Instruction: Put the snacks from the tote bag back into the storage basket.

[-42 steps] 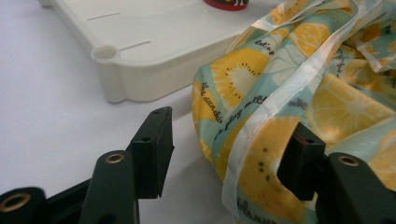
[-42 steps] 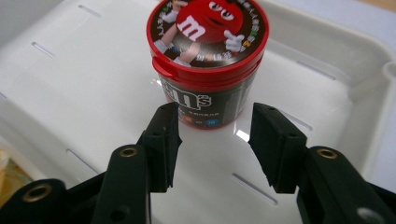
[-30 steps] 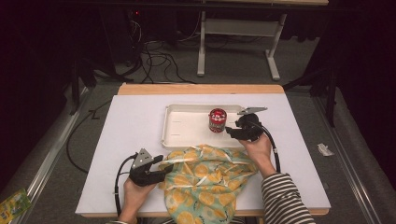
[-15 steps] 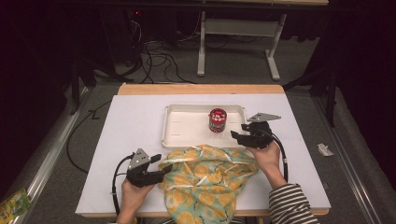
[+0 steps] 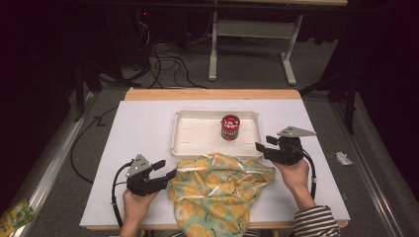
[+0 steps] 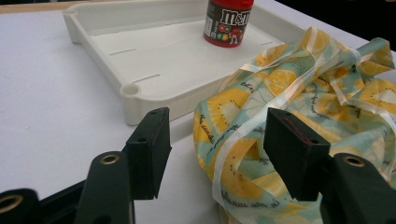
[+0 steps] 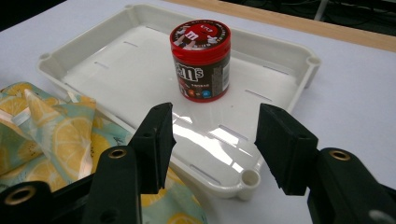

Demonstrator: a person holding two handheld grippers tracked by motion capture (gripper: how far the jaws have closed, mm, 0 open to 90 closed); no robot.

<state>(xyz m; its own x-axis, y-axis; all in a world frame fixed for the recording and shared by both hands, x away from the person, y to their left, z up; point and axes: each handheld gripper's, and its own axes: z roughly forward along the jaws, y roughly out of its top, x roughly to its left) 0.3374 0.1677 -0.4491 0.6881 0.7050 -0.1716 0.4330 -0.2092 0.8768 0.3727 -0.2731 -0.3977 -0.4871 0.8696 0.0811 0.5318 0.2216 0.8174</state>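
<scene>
Honestly, both the left gripper (image 5: 167,169) and the right gripper (image 5: 264,143) are released, nothing clamped. The left's jaws were just narrowing around an edge of the crumpled lemon-print teal cloth (image 5: 220,185), so bite a thick fold before lifting, clear of the white plastic tray (image 5: 197,145).

A: Where does the high view sit?

B: Above the person's edge of the tabletop (image 5: 148,128), facing forward and down, far enough back to take in the floor beyond.

A: And the two tool views?

B: Each rides low, close over the surface. The left looks across the cloth (image 6: 289,107) toward the tray (image 6: 154,70); the right faces the tray's corner, probably from its right side. All three share the tray and the red jar (image 7: 201,58).
</scene>
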